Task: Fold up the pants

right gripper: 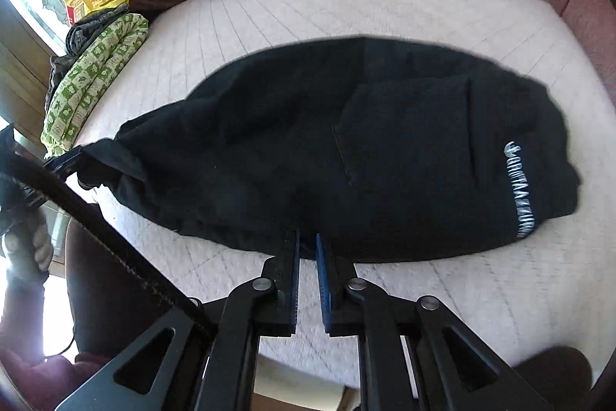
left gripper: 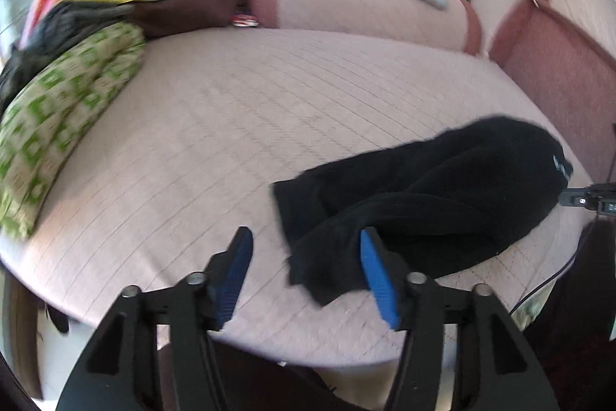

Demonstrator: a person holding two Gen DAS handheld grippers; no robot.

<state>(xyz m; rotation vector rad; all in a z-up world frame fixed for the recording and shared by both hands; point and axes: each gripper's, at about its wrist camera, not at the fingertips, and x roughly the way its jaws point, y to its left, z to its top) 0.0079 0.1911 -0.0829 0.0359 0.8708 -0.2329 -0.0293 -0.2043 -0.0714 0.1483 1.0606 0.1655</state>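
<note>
Left wrist view: the left gripper (left gripper: 306, 237) gapes wide, empty, over the leg end of the black pants (left gripper: 435, 195) at lower right.

Right wrist view: the right gripper (right gripper: 307, 241) is clenched on the pants' (right gripper: 346, 149) near edge, mid-frame. They look soft, limp and light; pinch hems or waistband.

Left wrist view: from low at the near edge of the quilted seat cushion (left gripper: 238, 126), facing its backrest, the black pants (left gripper: 442, 203) near on the right. Right wrist view: close above the pants (right gripper: 346, 149), same heading. Both views share pants, cushion (right gripper: 385, 6) and green patterned pillow (left gripper: 57, 126) (right gripper: 96, 72).
</note>
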